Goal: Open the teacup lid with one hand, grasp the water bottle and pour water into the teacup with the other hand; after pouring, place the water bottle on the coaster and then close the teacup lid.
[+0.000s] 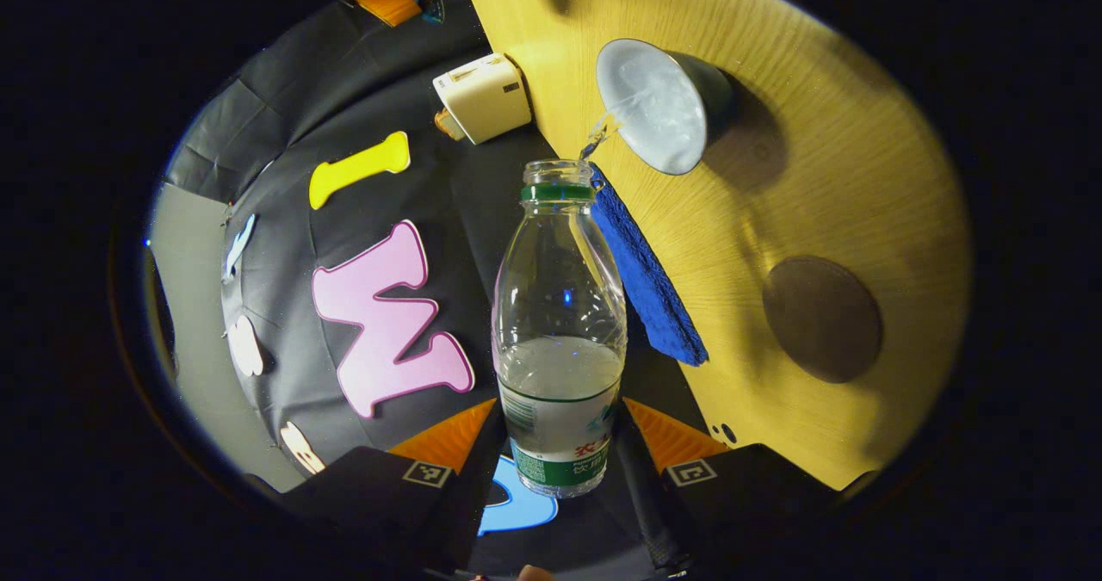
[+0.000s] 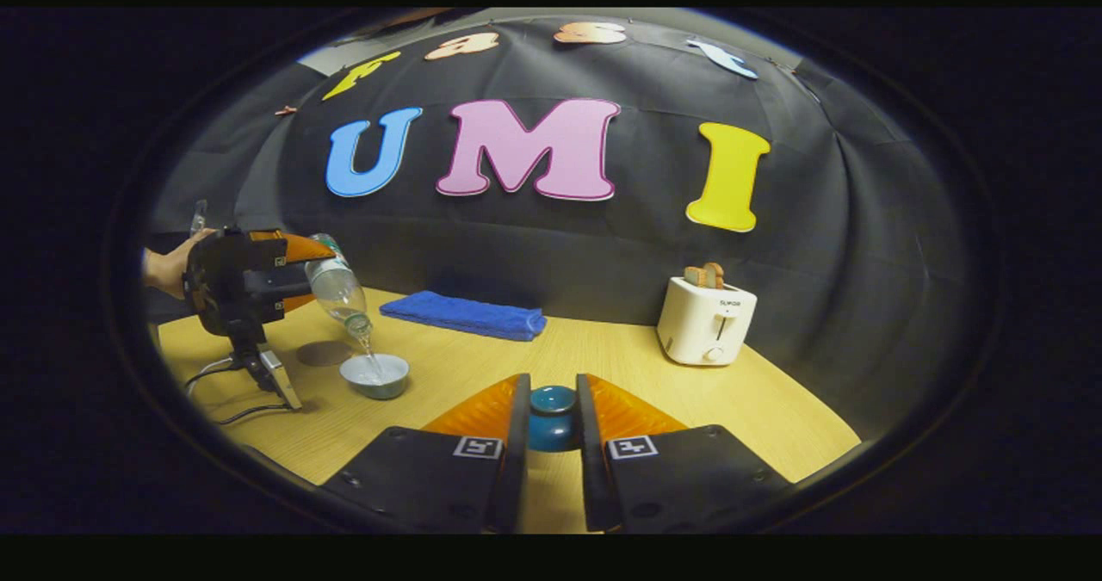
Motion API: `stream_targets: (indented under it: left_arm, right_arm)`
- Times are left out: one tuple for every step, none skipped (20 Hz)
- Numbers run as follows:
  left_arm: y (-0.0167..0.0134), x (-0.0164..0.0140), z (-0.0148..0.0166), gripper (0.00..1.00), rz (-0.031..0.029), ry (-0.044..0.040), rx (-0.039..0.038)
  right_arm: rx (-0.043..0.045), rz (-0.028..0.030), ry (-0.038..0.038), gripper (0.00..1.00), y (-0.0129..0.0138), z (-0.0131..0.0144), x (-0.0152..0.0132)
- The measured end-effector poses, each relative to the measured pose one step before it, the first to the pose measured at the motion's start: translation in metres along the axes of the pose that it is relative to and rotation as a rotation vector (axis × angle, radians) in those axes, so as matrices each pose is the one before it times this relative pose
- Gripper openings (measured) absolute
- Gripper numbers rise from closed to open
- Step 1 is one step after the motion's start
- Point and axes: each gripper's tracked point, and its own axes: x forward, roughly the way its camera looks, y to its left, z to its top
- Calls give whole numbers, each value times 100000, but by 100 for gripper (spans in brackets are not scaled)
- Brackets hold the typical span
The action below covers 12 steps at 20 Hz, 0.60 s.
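Pouring step, pretty clearly. Left gripper view first: left gripper (image 1: 560,443) pinching the clear plastic water bottle with the green neck ring and white-green label (image 1: 560,340), both orange fingers (image 1: 448,439) pressed on the label end, bottle tipped so a thin stream of water (image 1: 600,136) runs from the mouth into the open grey-blue ceramic teacup (image 1: 659,103) on the yellow wooden table (image 1: 861,202). Roughly a third of the water left in the bottle. Round brown coaster (image 1: 822,318) sitting bare, near the cup but apart from it. Next move probably: tip the bottle back upright, carry it over to that coaster, set it down flat before letting go. Right gripper view: right gripper (image 2: 553,426) held low over the table, well apart from the cup, jaws closed on the round teal teacup lid (image 2: 553,413). Extra here, the side-on look: bottle mouth hanging just above the cup rim, not touching, plus the hand (image 2: 168,267) behind the left gripper. Coaster shape much clearer back in the left gripper view.
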Motion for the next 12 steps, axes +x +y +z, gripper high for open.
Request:
stream_targets:
  left_arm:
    - [424,171,-71,75,1295,-718,1677]
    - [275,105,-6,75,795,-575,1556]
    - [215,114,-6,75,852,-924,1177]
    - [270,200,122,75,943,-1090,1233]
    - [305,221,141,75,1060,-1174,1398]
    - [330,217,128,75,1318,-891,1359]
    - [373,33,-32,75,1253,-878,836]
    - [109,80,87,76,685,-424,272]
    - [253,-17,-84,76,660,-336,351]
    - [284,-36,32,76,816,-432,581]
    - [-33,38,-134,76,385,-228,589]
    - [45,-30,7,76,320,-275,604]
  right_arm:
    - [241,25,-78,30,24,85,-61]
    - [212,-21,-2,30,12,-95,79]
    - [190,-220,-18,34,-32,-16,12]
    - [182,-70,19,32,38,5,52]
    - [55,-58,-143,30,4,5,-14]
    - [-37,52,-231,28,20,78,10]
    - [-71,117,-231,27,66,47,-20]
    - [43,106,-141,30,1,-35,25]
    - [91,21,-122,30,-10,38,-6]
    - [122,-73,-105,30,6,14,21]
    - [266,61,-54,32,31,54,2]
    - [208,43,-85,34,-13,-27,49]
